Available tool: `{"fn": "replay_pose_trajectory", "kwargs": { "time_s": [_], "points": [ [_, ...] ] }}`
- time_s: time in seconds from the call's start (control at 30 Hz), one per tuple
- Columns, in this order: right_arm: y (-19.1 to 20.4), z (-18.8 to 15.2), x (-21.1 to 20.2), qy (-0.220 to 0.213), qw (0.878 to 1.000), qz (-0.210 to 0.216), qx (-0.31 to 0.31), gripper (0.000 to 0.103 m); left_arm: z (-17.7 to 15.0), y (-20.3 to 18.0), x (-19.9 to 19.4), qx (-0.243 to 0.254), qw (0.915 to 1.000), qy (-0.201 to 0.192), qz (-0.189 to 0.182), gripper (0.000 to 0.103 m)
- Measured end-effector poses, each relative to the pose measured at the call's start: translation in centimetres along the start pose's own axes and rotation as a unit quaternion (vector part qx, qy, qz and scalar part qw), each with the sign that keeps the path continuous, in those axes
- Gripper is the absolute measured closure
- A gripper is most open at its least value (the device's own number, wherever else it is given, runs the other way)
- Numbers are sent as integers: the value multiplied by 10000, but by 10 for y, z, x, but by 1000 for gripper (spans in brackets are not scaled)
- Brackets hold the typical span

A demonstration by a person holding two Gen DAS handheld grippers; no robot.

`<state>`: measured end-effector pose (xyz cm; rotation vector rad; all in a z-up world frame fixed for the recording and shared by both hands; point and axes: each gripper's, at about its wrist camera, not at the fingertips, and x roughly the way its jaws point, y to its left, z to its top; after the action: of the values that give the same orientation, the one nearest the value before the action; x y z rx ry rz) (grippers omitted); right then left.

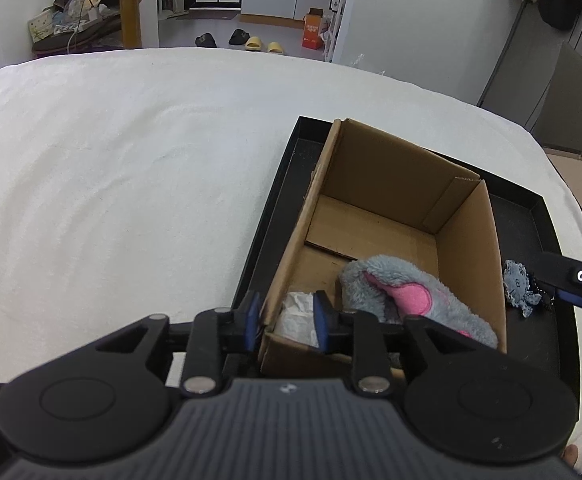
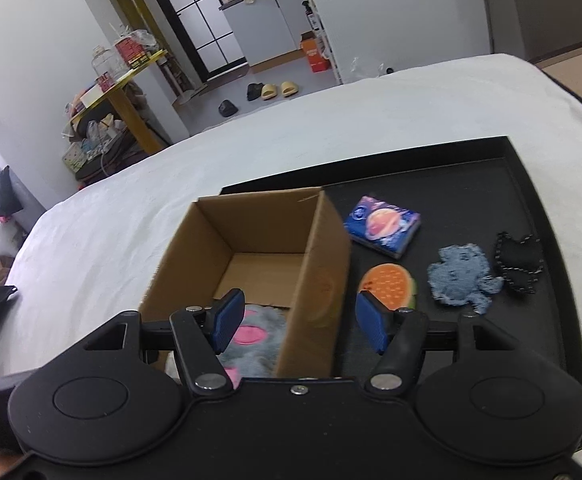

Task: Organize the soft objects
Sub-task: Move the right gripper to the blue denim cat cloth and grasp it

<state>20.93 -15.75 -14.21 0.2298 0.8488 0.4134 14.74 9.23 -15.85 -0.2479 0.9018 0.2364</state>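
Note:
An open cardboard box (image 1: 467,240) (image 2: 319,252) stands on a black tray (image 1: 283,184) (image 2: 511,200). Inside lie a grey-and-pink plush (image 1: 411,296) (image 2: 251,336) and a white crumpled thing (image 1: 297,318). My left gripper (image 1: 287,324) straddles the box's near left corner, jaws a little apart, holding nothing I can see. My right gripper (image 2: 299,322) is open and empty above the box's right wall. On the tray right of the box lie a blue packet (image 2: 383,226), an orange watermelon-slice toy (image 2: 389,290), a denim toy (image 2: 461,278) (image 1: 517,284) and a black cat-shaped toy (image 2: 519,264).
The tray rests on a white bed sheet (image 1: 111,180) (image 2: 131,220). The right gripper's finger (image 1: 571,280) shows at the right edge of the left wrist view. Beyond the bed are slippers (image 2: 275,90), a cluttered yellow table (image 2: 123,92) and an orange box (image 1: 313,32).

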Motion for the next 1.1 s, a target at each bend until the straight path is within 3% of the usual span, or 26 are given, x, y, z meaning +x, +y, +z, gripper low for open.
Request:
{"fn": "replay_pose_trajectory", "kwargs": {
  "time_s": [0.17,0.4,0.83,1.0,1.1],
  "points": [
    [-15,-8,-3,-186,9993,-317,39,31,-1,-9,-3,167,9997,-17,179,65],
    [-32,-24,3,-404,9962,-735,242,31,-2,-21,-9,430,9987,-130,256,52],
    [-58,-39,27,-367,9919,-1212,85,32,10,-36,1,456,9963,-33,732,50],
    [-68,-37,36,-458,9896,-1359,99,38,15,-45,3,458,9953,-8,855,50],
    [-79,-35,42,-450,9896,-1323,332,41,16,-54,1,516,9918,-108,1167,50]
  ]
}}
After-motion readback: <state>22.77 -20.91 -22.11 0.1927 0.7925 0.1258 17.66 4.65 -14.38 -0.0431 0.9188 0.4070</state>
